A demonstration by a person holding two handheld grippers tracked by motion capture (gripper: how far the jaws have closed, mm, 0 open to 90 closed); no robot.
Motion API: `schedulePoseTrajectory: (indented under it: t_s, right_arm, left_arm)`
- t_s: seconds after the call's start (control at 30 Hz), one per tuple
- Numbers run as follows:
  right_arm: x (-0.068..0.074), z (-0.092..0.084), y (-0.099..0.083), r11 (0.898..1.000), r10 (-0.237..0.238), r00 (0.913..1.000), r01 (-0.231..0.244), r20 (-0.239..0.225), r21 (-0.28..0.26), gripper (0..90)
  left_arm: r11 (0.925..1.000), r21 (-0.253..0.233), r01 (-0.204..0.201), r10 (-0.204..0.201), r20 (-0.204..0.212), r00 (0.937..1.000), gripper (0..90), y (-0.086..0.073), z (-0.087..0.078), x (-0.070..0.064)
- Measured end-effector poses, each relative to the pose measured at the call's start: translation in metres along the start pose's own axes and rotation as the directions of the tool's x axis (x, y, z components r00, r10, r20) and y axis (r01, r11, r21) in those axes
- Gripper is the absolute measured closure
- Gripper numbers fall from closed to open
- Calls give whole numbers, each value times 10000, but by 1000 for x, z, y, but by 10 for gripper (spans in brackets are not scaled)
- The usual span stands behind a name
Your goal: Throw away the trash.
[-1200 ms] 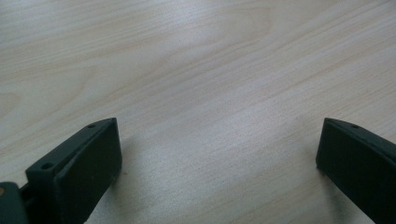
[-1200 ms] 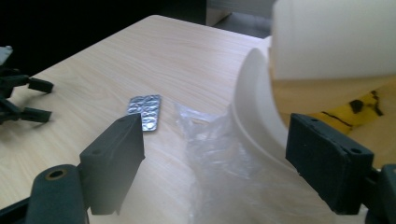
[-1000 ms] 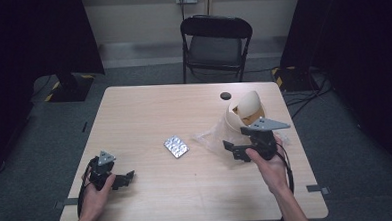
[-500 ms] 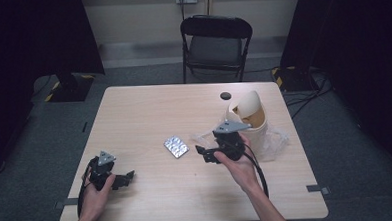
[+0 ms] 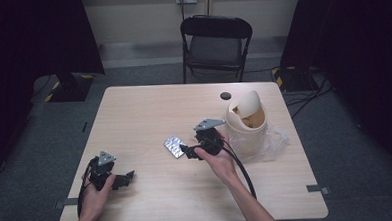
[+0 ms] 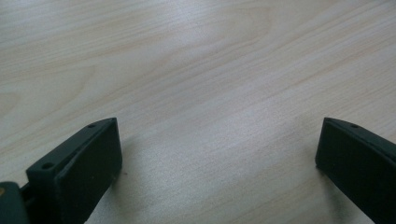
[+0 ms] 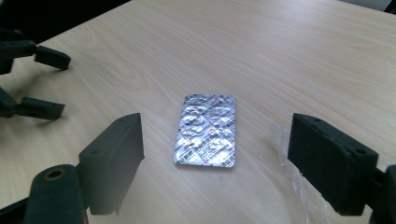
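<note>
On the wooden table there are two grippers, one blister pack, one small bin, one clear plastic bag and one small black disc.

At the near left corner of the table in the high view, the left gripper rests low over the wood in the person's left hand. Its jaws stand wide apart with nothing between them; the left gripper view shows bare wood grain in the gap.

Toward the middle, one silver foil blister pack lies flat on the table. In the high view its long axis runs diagonally, from the far left toward the near right. In the right gripper view the blister pack lies lengthwise away from the camera, centred in the gap between the jaws.

The right gripper, held in the right hand, sits just beside the pack's right end, pointing left at it. Its jaws are spread wide, not touching the pack.

To the right stands one cream bin with its swing lid tilted, on a crumpled clear plastic bag. The black disc lies just beyond the bin.

One folding chair stands past the table's far edge.
</note>
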State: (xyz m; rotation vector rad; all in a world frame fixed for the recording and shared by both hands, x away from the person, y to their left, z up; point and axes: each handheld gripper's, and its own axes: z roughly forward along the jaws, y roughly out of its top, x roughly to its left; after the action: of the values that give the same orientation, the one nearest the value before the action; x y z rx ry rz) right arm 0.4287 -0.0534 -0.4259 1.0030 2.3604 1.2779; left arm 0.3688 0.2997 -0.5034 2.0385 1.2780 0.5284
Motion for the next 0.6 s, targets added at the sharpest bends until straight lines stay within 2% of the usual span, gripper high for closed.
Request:
schedulePoseTrajectory:
  t_s: [0.03, 0.07, 0.1, 0.2, 0.23, 0.27, 0.37, 0.43, 0.47, 0.6]
  right_arm:
    - [-1, 9, -1, 9999, 14, 10000, -14, 16, 105, 178]
    - [-1, 9, -1, 9999, 14, 10000, -14, 16, 105, 178]
    - [-3, 19, -3, 9996, 59, 10000, -60, 32, 264, 178]
    - [-6, 27, -5, 9994, 170, 9999, -170, 8, 317, 185]
    - [-9, 37, -8, 9986, 260, 9996, -257, -70, 465, 186]
    - [-9, 37, -8, 9986, 260, 9996, -257, -70, 465, 186]
    - [-11, 54, -13, 9970, 348, 9994, -341, -88, 688, 186]
    - [-10, 57, -14, 9965, 393, 9992, -386, -85, 740, 188]
    - [-8, 64, -17, 9951, 332, 9994, -320, -107, 935, 190]
    - [-6, 71, -20, 9953, 304, 9993, -282, -216, 930, 200]
  left_arm:
    - [10000, -2, 17, -17, 7, 10000, 0, 0, 0, 0]
    - [10000, 5, -25, 25, -14, 10000, 0, 0, 0, 0]
    - [10000, -9, 18, -18, 9, 10000, 0, 0, 0, 0]
    - [10000, -3, 18, -18, 6, 10000, 0, 0, 0, 0]
    - [10000, 3, -18, 18, -14, 10000, 0, 0, 0, 0]
    - [10000, -1, 19, -19, 7, 10000, 0, 0, 0, 0]
    - [10000, 1, 0, 0, 0, 10000, 0, 0, 0, 0]
    - [10000, -1, 17, -17, 5, 10000, 0, 0, 0, 0]
    - [10000, -3, 22, -22, 6, 10000, 0, 0, 0, 0]
    - [10000, -8, 25, -25, 6, 10000, 0, 0, 0, 0]
